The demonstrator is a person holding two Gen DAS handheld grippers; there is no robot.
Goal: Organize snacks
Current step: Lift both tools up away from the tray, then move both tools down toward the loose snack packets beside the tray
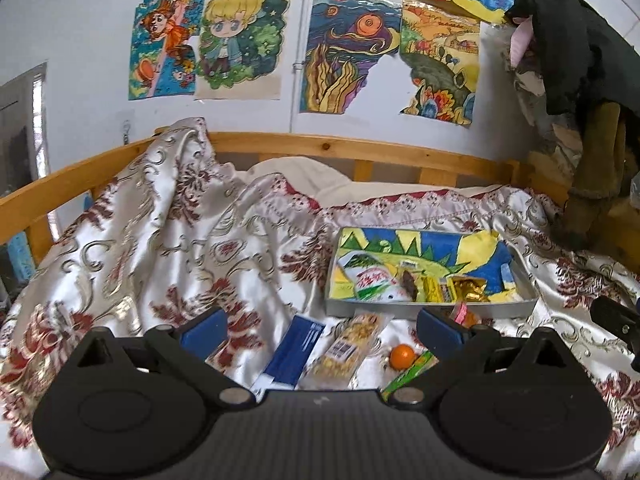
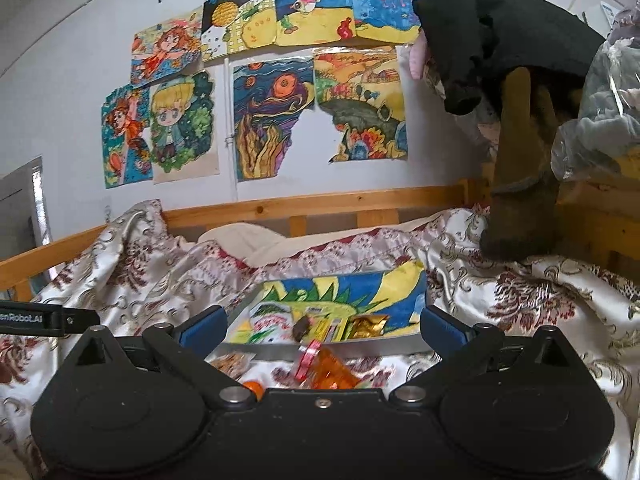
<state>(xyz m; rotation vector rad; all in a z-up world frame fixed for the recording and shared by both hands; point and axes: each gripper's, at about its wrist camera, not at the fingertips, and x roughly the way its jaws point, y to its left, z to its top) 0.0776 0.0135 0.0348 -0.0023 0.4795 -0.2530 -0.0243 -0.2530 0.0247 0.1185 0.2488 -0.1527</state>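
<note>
White lettering reading "enRobot.AI" runs along the left gripper's black body (image 2: 30,318) at 9 o'clock in the right wrist view. A shallow grey tray (image 1: 430,307), lined with a crayon drawing, holds a green-and-white packet (image 1: 370,284), a gold wrapper (image 1: 470,290) and small yellow packs. Loose at 6 o'clock on the floral satin bedspread (image 1: 160,248) lie a blue packet (image 1: 294,352), a barcoded snack bar (image 1: 348,350) and an orange ball (image 1: 402,356). Left gripper (image 1: 320,326) and right gripper (image 2: 320,326) both stand wide, holding nothing. Drawings (image 2: 276,120) cover the wall at 12 o'clock.

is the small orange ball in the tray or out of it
Out: the orange ball lies on the bedspread, in front of the tray.
</note>
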